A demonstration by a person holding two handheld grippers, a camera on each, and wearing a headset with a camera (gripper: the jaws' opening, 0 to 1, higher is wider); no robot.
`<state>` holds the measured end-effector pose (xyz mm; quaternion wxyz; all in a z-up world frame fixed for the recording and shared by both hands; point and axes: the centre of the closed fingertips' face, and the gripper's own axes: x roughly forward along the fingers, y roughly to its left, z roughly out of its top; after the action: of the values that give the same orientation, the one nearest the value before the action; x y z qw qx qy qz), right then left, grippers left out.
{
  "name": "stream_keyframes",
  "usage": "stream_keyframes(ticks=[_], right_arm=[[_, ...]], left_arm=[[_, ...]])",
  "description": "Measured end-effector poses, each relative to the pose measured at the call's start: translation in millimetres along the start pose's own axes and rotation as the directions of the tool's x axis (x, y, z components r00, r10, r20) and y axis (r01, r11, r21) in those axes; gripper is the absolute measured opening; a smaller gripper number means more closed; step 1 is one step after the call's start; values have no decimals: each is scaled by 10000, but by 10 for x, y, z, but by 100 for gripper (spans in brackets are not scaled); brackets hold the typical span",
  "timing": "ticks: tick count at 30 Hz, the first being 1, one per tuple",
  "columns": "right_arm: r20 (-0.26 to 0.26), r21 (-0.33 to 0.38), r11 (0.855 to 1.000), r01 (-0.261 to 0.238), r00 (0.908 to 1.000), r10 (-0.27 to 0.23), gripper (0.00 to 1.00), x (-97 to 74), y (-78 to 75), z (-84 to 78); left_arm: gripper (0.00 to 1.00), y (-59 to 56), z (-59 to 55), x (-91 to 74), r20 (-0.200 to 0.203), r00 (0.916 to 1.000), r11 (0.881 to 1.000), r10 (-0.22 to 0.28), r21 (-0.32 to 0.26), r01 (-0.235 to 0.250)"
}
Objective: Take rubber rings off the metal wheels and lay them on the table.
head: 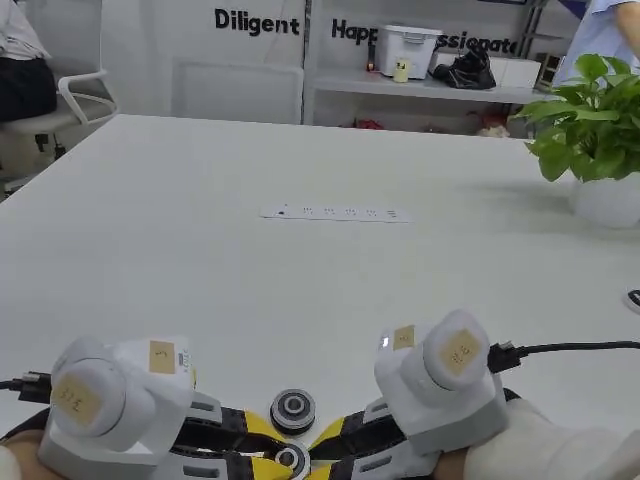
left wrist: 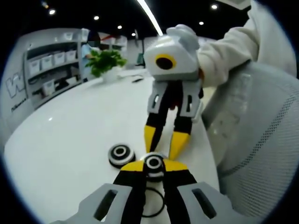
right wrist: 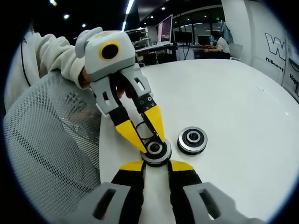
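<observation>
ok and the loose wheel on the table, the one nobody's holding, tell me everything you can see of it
The loose metal wheel lies flat on the white table, hub facing up. It is round: a dark outer band, seemingly rubber, a silvery metal face, a dark inner ring and a pale hub. Nothing touches it but the table; it sits close beside the other wheel, with a gap between.

- The desk (head: 300, 290) is smooth, faintly glossy white.
- The held wheel (right wrist: 156, 150) and free wheel (head: 293, 408) are shiny metal, rimmed in matt black rubber.
- The left claw (left wrist: 154, 165) and right claw (right wrist: 156, 165) are grey and yellow plastic.
</observation>
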<state>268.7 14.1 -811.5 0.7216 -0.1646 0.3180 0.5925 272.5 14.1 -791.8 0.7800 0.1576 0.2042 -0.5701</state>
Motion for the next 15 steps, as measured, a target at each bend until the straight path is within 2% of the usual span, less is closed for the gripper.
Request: stream_keyframes(ticks=[3,5,6,12,15], right_arm=[[-111,-189,9998,-14,9999,12,10,-23,-8,-24],[-239,-672,9975,223,9994,-239,3,-28,-50,-35],[-240,-429,9990,146,9996,-157,3,-21,-38,-31],[-428,-245,9990,371,9984,-381,0,-18,-73,-36],[-491,243,9988,423,9979,-410,0,-30,-87,-40]], left_arm=[[14,3,-1,0,7,10000,10000,9,-33,-9],[13,3,-2,0,9,10000,10000,15,-72,-15],[13,3,-3,0,12,10000,10000,17,-89,-16],[13,2,-3,-1,32,10000,9999,42,-92,-42],[13,3,-2,1,39,10000,10000,59,-63,-58]])
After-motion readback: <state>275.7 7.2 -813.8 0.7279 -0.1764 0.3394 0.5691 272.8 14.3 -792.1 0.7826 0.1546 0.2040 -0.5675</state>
